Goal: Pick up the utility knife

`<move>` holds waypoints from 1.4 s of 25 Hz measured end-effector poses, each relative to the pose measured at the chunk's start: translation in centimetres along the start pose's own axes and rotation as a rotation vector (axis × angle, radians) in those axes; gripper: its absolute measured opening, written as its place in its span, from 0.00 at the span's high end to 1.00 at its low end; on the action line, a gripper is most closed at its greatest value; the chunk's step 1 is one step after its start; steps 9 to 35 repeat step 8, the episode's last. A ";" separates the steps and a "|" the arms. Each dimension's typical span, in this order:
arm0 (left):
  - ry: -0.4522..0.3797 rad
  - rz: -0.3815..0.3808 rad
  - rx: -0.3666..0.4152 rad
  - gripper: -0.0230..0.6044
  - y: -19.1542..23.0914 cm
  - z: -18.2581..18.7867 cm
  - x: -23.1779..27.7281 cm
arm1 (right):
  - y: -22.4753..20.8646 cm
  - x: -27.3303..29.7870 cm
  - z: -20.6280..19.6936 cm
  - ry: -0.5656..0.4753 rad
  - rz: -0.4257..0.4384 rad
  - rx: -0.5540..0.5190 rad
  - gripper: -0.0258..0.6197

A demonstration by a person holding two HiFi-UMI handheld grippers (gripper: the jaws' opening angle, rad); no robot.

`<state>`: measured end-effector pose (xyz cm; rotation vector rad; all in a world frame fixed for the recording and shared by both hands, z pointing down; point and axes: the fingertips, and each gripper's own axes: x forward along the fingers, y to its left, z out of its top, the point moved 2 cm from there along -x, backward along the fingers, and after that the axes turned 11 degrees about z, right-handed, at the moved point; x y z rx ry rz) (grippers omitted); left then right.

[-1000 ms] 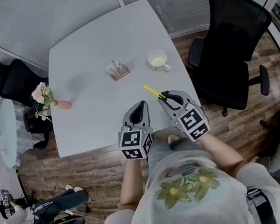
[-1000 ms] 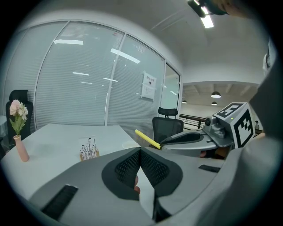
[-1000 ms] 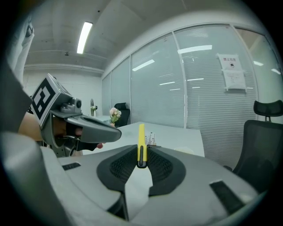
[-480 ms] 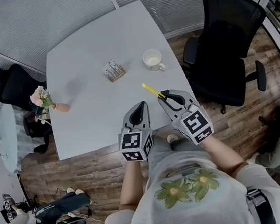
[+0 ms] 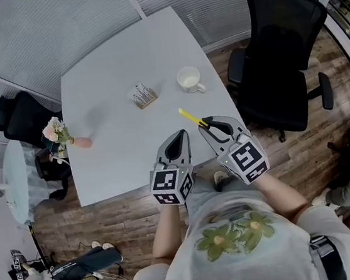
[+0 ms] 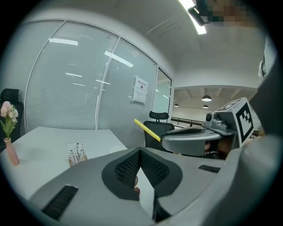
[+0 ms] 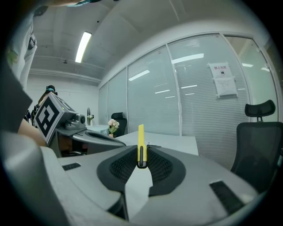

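Pinching the utility knife in the right gripper: pads clamped on the dark rear end, yellow body sticking straight out ahead along the jaw line. Thin edge up, flat faces against the ribbed pads. Sensible for friction, little chance of roll. Tail-end grip probably chosen for easy reach from the near edge of the table. Downside: most of the length cantilevered, so some droop risk with any slack in the pinch. Appears lifted clear of the tabletop near the person's corner, though hard to confirm the gap from the steep head view. Reads as pick essentially done.

Left gripper pressed together on nothing, parked just beside the right one at the table edge. Idle, likely just kept out of the way, not supporting the knife.

Pose: both held close in front of the torso, forearms tucked in, pointing near level with a slight downward tilt. Right one angled a little inward, knife tip aimed across the table roughly toward the card stand. Mug, card stand and flower vase all well apart from the knife.
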<state>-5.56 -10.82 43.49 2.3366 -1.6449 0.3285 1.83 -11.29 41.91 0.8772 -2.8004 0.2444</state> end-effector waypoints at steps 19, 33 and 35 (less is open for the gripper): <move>-0.007 0.004 0.008 0.96 0.0 -0.1 -0.1 | 0.5 -0.1 0.0 -0.006 -0.006 0.005 0.85; -0.007 0.004 0.008 0.96 0.0 -0.1 -0.1 | 0.5 -0.1 0.0 -0.006 -0.006 0.005 0.85; -0.007 0.004 0.008 0.96 0.0 -0.1 -0.1 | 0.5 -0.1 0.0 -0.006 -0.006 0.005 0.85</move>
